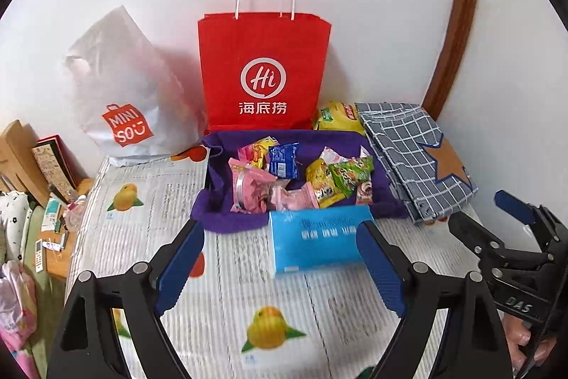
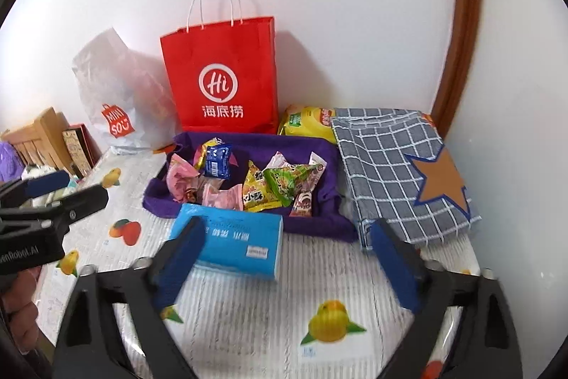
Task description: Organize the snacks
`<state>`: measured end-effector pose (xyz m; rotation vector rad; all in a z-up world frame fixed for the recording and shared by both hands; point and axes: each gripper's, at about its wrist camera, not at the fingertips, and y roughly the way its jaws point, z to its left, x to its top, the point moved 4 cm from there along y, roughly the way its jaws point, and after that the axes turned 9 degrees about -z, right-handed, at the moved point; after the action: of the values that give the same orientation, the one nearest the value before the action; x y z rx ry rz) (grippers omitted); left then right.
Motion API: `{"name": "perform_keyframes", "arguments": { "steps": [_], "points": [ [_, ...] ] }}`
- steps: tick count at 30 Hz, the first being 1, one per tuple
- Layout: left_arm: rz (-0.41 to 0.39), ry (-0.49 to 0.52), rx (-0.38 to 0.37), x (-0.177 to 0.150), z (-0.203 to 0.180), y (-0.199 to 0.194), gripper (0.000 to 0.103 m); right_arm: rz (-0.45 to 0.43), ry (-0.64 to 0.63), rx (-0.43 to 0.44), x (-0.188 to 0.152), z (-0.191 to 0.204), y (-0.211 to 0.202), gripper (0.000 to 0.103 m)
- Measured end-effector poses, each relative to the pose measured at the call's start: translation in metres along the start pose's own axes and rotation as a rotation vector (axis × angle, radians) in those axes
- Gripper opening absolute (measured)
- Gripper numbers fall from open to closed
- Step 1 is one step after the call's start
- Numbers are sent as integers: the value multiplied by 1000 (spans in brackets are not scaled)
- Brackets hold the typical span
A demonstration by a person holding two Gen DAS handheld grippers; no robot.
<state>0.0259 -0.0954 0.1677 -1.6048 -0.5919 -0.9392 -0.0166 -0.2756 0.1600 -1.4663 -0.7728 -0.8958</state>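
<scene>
A purple fabric tray (image 1: 227, 222) (image 2: 319, 222) lies on the table and holds several snack packets: pink ones (image 1: 248, 183) (image 2: 222, 198), a blue one (image 1: 283, 160) (image 2: 217, 160), a yellow one (image 1: 321, 182) (image 2: 257, 192) and a green one (image 1: 349, 174) (image 2: 285, 182). A blue tissue pack (image 1: 312, 242) (image 2: 238, 237) lies right in front of the tray. My left gripper (image 1: 279, 225) hangs open over the near table, with no pad on anything. My right gripper (image 2: 287, 222) is open too and holds nothing. Each gripper shows at the edge of the other's view.
Against the wall stand a red paper bag (image 1: 262, 70) (image 2: 222, 77) and a white plastic bag (image 1: 124, 95) (image 2: 117, 91). A yellow chip bag (image 1: 337, 119) (image 2: 309, 121) lies behind the tray. A folded checked cloth (image 1: 408, 158) (image 2: 390, 166) lies on the right. Clutter sits beyond the table's left edge.
</scene>
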Motion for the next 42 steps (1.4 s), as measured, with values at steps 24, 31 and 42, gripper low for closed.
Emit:
{"name": "perform_keyframes", "arguments": {
  "steps": [24, 31, 42],
  "points": [
    [-80, -10, 36, -79, -24, -106, 88, -95, 11, -2, -70, -4, -120, 100],
    [-94, 3, 32, -80, -32, -115, 88, -117, 32, 0, -72, -11, -133, 100],
    [-106, 19, 32, -81, -40, -121, 88, -120, 37, -16, -74, -18, -140, 100]
  ]
}}
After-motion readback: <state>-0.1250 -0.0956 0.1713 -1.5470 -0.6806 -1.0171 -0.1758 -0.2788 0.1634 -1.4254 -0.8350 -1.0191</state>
